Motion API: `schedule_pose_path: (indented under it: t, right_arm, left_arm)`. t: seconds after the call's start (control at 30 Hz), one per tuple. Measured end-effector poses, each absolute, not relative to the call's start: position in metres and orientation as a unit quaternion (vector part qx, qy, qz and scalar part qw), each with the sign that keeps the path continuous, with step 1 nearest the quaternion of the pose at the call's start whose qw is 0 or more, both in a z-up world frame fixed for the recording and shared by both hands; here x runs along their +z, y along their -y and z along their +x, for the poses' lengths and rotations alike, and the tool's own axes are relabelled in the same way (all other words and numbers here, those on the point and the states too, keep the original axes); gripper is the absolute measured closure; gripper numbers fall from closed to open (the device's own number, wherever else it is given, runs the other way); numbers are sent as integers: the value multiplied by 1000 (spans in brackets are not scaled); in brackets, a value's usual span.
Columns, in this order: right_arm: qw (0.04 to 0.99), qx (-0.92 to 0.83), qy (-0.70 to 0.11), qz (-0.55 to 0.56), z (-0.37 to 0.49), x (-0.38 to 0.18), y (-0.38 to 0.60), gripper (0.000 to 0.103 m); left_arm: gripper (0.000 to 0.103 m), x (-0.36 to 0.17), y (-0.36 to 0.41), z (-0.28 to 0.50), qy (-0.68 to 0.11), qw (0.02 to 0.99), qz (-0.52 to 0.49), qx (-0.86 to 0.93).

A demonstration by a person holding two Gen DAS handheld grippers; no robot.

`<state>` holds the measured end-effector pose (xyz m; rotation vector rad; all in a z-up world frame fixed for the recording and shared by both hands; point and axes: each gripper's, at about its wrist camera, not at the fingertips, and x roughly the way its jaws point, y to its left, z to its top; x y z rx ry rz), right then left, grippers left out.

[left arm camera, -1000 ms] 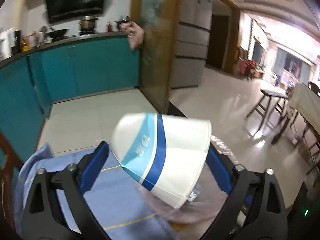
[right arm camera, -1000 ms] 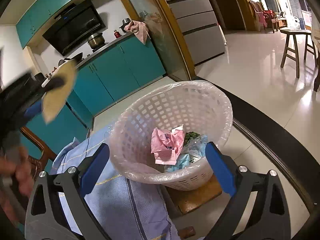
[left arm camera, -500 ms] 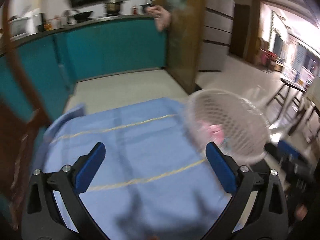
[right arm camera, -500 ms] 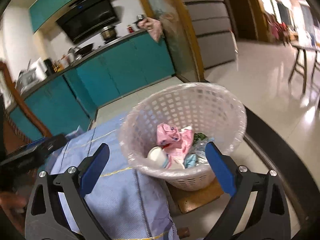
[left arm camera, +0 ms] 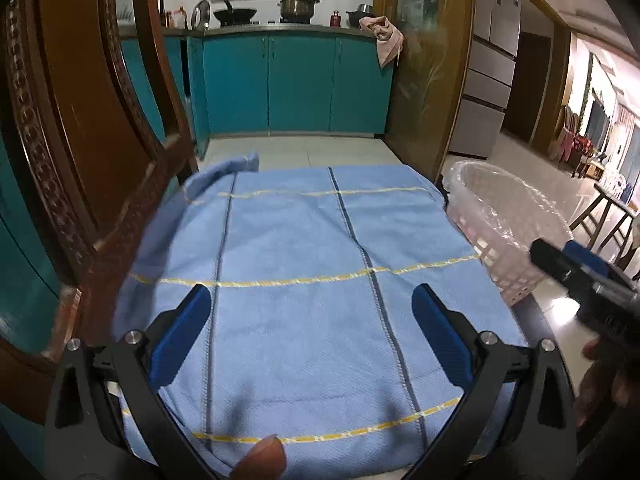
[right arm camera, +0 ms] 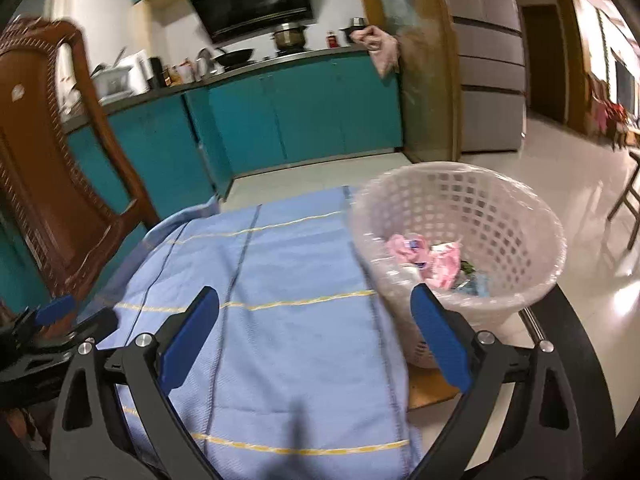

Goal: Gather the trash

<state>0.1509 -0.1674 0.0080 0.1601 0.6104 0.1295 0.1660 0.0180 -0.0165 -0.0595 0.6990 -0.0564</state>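
Note:
A white lattice trash basket [right arm camera: 500,208] lined with clear plastic stands at the right edge of a blue checked cloth [right arm camera: 280,280]. Pink wrappers and other trash [right arm camera: 432,256] lie inside it. The basket rim also shows at the right of the left wrist view [left arm camera: 508,208]. My left gripper [left arm camera: 310,334] is open and empty above the cloth [left arm camera: 300,260]. My right gripper [right arm camera: 314,334] is open and empty above the cloth, just left of the basket. The right gripper also shows at the right edge of the left wrist view [left arm camera: 580,276].
A carved wooden chair back [left arm camera: 80,140] stands at the left of the cloth, also in the right wrist view [right arm camera: 48,160]. Teal kitchen cabinets [left arm camera: 288,80] and a tiled floor lie beyond. A wooden door frame [left arm camera: 420,80] rises behind the basket.
The left gripper let go of the white and blue paper cup, which now lies in the basket, and swung left over the cloth. The right gripper moved left, off the basket.

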Motion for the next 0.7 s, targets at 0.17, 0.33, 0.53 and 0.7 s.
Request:
schedule_pose_path:
  t: [0.17, 0.33, 0.53, 0.7]
  right_arm:
    - [950, 65, -301, 56, 150, 6, 157, 9]
    - [949, 66, -303, 53, 150, 4, 154, 9]
    - [950, 73, -299, 51, 148, 4, 149, 9]
    - [950, 74, -300, 51, 148, 4, 150, 9]
  left_arm:
    - [3, -18, -22, 165, -348, 937, -42, 8]
    - [3, -23, -29, 164, -362, 929, -71, -7]
    - [3, -22, -29, 161, -352, 934, -66, -6]
    - [3, -23, -25, 162, -352, 934, -54, -4]
